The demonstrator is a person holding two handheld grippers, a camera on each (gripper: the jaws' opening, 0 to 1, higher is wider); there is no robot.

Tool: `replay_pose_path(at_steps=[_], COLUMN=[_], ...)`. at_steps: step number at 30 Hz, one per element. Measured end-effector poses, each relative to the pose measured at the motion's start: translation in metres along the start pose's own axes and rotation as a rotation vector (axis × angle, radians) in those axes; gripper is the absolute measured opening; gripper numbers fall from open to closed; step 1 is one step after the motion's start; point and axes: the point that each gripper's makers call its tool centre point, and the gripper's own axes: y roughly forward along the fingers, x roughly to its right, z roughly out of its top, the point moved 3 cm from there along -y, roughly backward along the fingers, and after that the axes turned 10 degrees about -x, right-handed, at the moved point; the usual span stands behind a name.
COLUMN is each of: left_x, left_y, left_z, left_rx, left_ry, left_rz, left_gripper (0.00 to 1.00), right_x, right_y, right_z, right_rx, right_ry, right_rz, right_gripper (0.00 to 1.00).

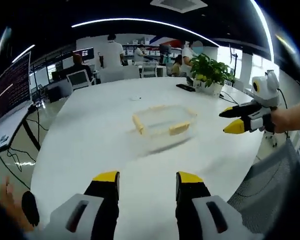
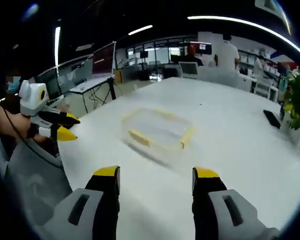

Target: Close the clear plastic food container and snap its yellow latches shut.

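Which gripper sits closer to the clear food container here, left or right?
Roughly level; the right gripper perhaps slightly nearer. Both are open and short of the clear container on the white table, touching nothing. The left gripper faces the container from another side.

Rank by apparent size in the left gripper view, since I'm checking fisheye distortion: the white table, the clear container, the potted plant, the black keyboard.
1. White table
2. Clear container
3. Potted plant, farther off, so true size is unsure
4. Black keyboard
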Motion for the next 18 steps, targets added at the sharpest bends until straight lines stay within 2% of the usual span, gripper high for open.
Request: replay_pose_path(at_steps=[8,14,18], left_x=[-0.004,-0.002,0.003], left_y=[-0.021,-0.032,-0.037], left_z=[-0.009,0.001,0.001], left_rx=[0.034,0.078,0.094], left_ry=[-0.063,-0.104,-0.116], left_rz=[0.037,0.033,0.030], left_gripper=[0.40,0.41,0.41], right_x=[-0.004,-0.020,-0.025], right_y=[-0.021,-0.031,-0.034], right_z=[-0.004,-0.008,-0.010], right_rx=[0.037,0.049,0.058], right_ry=[0.056,0.062,0.085], right_rz=[-0.048,-0.042,-0.038], right_gripper=[0.58,0.60,0.61])
